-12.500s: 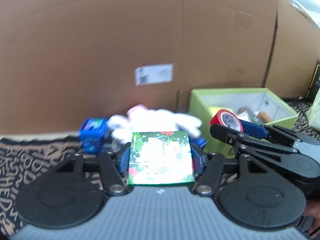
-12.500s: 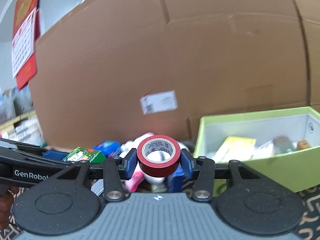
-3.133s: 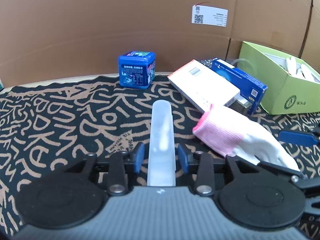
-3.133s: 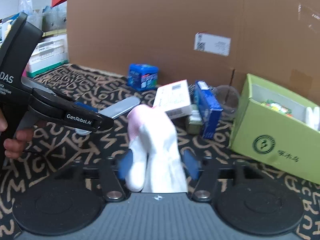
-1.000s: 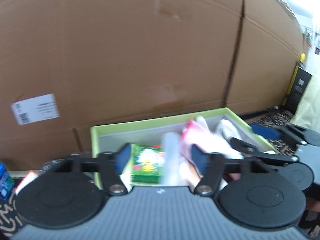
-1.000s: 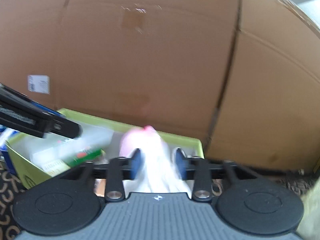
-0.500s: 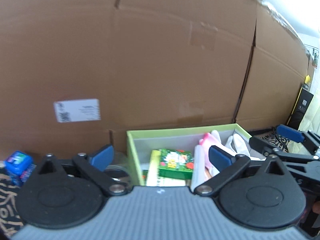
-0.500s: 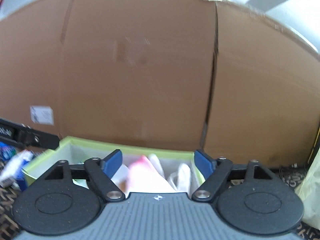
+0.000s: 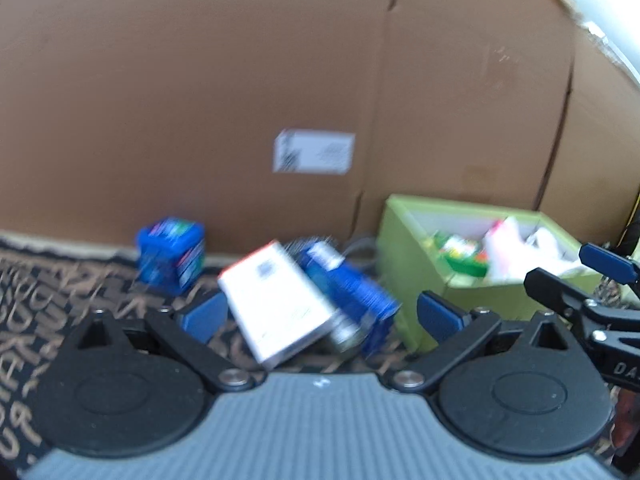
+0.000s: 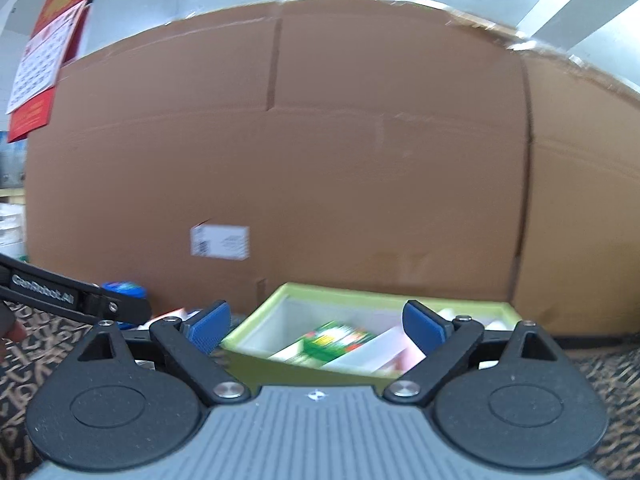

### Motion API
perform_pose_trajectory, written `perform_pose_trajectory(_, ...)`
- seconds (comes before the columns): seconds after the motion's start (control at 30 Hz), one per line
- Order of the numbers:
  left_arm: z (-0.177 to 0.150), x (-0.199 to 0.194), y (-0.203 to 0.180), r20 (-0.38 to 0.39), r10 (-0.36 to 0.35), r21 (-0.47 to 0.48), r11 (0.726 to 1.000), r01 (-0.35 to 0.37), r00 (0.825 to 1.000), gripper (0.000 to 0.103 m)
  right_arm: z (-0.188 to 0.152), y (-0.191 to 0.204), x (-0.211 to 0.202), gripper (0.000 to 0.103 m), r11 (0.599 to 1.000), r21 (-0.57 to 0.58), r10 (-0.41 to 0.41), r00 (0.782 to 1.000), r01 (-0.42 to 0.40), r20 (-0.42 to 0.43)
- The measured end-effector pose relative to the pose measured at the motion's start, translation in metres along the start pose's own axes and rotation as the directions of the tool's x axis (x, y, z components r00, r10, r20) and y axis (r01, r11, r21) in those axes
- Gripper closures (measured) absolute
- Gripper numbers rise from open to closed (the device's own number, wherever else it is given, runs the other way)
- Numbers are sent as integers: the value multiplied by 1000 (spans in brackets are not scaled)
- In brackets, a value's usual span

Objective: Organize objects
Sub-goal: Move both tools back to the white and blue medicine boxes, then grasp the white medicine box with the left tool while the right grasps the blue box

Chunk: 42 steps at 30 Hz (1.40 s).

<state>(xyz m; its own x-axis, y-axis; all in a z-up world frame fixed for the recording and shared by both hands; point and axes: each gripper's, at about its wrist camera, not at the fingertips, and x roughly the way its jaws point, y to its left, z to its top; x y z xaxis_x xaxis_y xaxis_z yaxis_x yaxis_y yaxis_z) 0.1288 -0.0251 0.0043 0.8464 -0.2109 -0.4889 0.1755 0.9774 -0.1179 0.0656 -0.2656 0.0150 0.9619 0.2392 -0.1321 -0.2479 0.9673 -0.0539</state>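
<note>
Green box [image 10: 256, 342] just ahead of right gripper [image 10: 316, 326], jaws opening, empty; left gripper [image 9: 320, 316] wide, empty.

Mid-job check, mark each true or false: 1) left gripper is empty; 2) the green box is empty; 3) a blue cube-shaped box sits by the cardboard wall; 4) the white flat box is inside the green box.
1) True: the left gripper is open, nothing between its fingers.
2) False: the green box holds a green packet and white and pink items.
3) True: the blue cube box sits there.
4) False: the white flat box lies on the patterned cloth, outside.
</note>
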Motion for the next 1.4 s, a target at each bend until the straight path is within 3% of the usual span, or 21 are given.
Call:
perform_pose_trajectory(0.13,-19,8,20,-64,44,-22,999,-46,997,0,-19,21,2,7,998,45,47,998,-45,-44)
perform_pose_trajectory(0.27,-25,14,37,-101,52,-80,995,-60,994,0,-34,33,11,7,997,69,47,994,-40,-100)
perform_pose_trajectory(0.53,-4,59,39,-151,6,-199,979,-36,989,0,-42,34,12,7,989,146,57,989,-36,-139)
perform_pose_trajectory(0.63,-2,82,40,-196,30,-199,978,-70,980,1,-42,36,14,7,989,141,58,988,-38,-142)
perform_pose_trajectory(0.7,-4,91,43,-227,11,-183,982,-54,974,26,-42,40,13,7,990,131,67,987,-47,-146)
perform_pose_trajectory(0.73,-7,93,45,-243,9,-166,985,-51,970,32,-41,42,14,8,991,125,74,986,-55,-148)
perform_pose_trajectory(0.8,-12,86,44,-233,11,-108,993,-37,972,33,-40,47,15,14,991,109,99,983,-82,-157)
perform_pose_trajectory(0.97,-30,56,51,-227,36,-18,999,-42,973,32,-36,62,33,40,986,89,157,965,-141,-211)
perform_pose_trajectory(1.2,-50,12,71,-226,68,33,998,-62,972,31,-28,88,62,57,990,12,142,957,-144,-253)
perform_pose_trajectory(1.33,-48,6,87,-202,92,6,996,-92,975,17,-28,100,69,63,980,24,198,938,-200,-284)
perform_pose_trajectory(1.4,-46,5,90,-186,95,-1,995,-97,978,14,-29,108,74,64,991,-24,117,953,-129,-279)
